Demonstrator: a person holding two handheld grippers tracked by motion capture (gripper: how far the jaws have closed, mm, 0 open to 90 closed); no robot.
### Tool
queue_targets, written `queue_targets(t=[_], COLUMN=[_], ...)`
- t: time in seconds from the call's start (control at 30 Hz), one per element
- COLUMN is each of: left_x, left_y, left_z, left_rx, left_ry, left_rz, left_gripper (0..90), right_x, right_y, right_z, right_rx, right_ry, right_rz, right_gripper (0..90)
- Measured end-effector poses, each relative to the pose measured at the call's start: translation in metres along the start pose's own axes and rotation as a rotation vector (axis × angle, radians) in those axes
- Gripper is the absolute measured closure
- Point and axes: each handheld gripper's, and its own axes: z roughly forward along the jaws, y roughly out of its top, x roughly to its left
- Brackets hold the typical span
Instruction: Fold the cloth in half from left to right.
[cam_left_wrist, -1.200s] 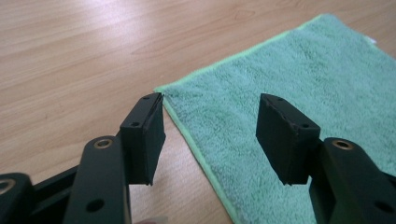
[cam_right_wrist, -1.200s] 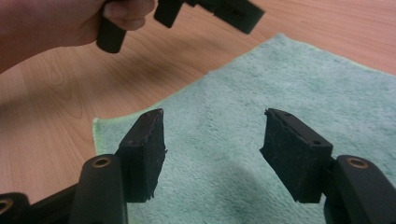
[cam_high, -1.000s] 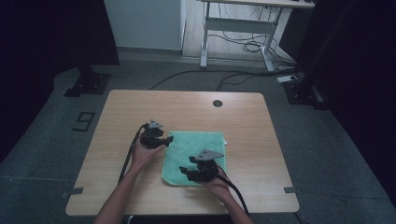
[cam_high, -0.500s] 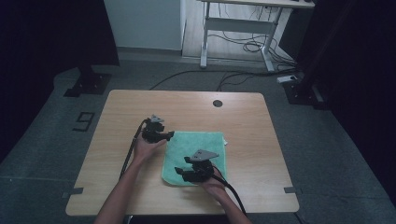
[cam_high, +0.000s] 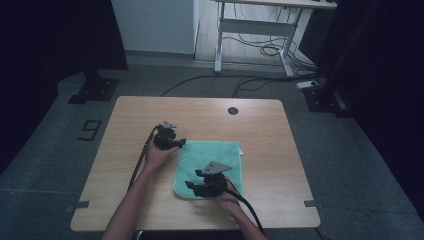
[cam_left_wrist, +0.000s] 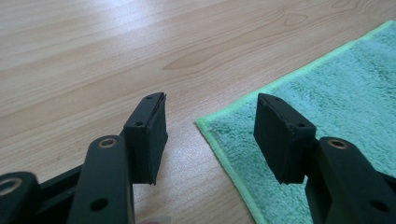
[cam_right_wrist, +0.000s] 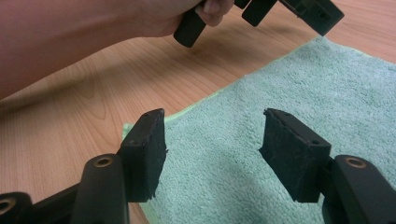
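- My left hand-held gripper is released, its jaws spread wide with nothing between them. In the left gripper view they straddle a corner of the green towel: one jaw over bare wood, the other over the terry.
- From above, that left hand-held gripper sits just off the towel's far-left corner, low to the bench, though I cannot tell whether the jaw tips touch anything.
- My right hand-held gripper is also released, empty, jaws apart over the towel, with the near-left corner showing just beyond its left jaw. In the high view the right hand-held gripper sits over the towel's near-left part.
- The towel lies flat on the bench, right of centre and towards my side, its long axis running away from me.
- The relation that matters: both hand-held grippers sit along the towel's left edge, left at the far corner, right at the near one. Each corner lies directly ahead of its own jaws, so neither hand is clearly nearer.
- I judge the next step is to lower and pinch both corners, probably for a fold across to the right.
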Motion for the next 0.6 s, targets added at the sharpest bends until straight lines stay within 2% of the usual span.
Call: queue_targets(t=[0.3, 0.43, 0.6], left_x=[0.003, 0.002, 0.0], left_y=[-0.004, -0.004, -0.005], left_z=[0.013, 0.013, 0.014], left_rx=[0.02, 0.012, 0.01], left_ry=[0.003, -0.003, -0.004], left_rz=[-0.003, -0.007, 0.005], left_gripper=[47.8, 50.6, 59.2], right_x=[0.0, 0.0, 0.005], right_y=[-0.001, -0.002, -0.001], right_z=[-0.003, -0.003, 0.002], right_rx=[-0.002, -0.001, 0.002], right_ry=[-0.005, -0.002, 0.013], right_rz=[-0.001, -0.002, -0.004], right_gripper=[39.9, 40.0, 40.0])
